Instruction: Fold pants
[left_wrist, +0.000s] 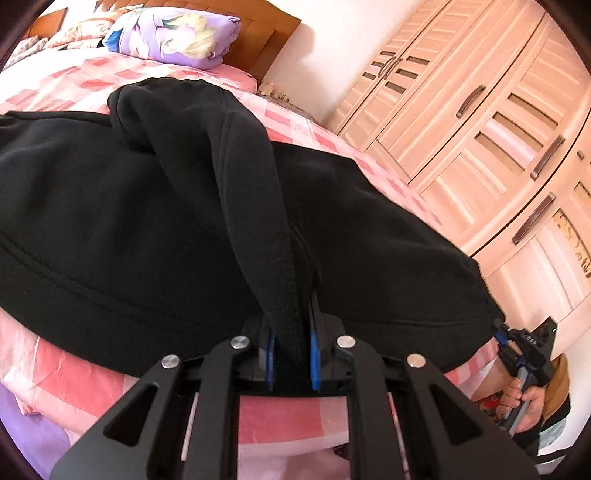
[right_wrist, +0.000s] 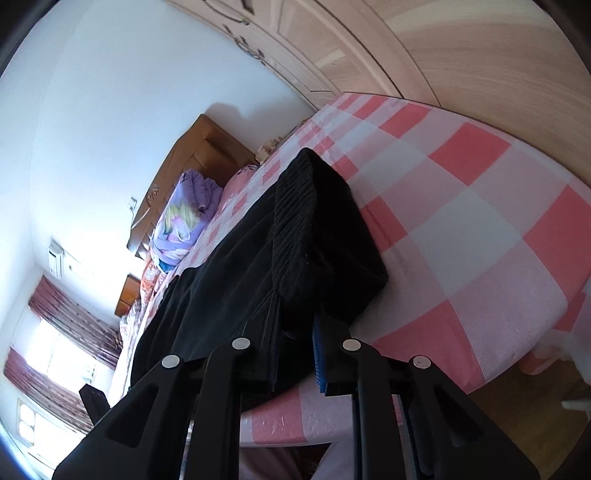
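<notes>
Black fleece pants (left_wrist: 147, 206) lie across the pink-checked bed (left_wrist: 288, 413). Left tool (left_wrist: 291, 354) and right tool (right_wrist: 295, 354), 2 in all, each pinch a near edge. Fold appears underway; next, carry both edges across evenly, then release.

pants (left_wrist: 147, 221) cut off left, bedside clutter (right_wrist: 271, 144) indistinct

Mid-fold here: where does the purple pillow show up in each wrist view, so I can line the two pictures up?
Left wrist: the purple pillow is at the top, left of centre, against the wooden headboard, beyond the black pants.
Right wrist: the pillow is left of centre at mid-height, beside the headboard.
Shared landmark: the pink checked bedspread.
</notes>
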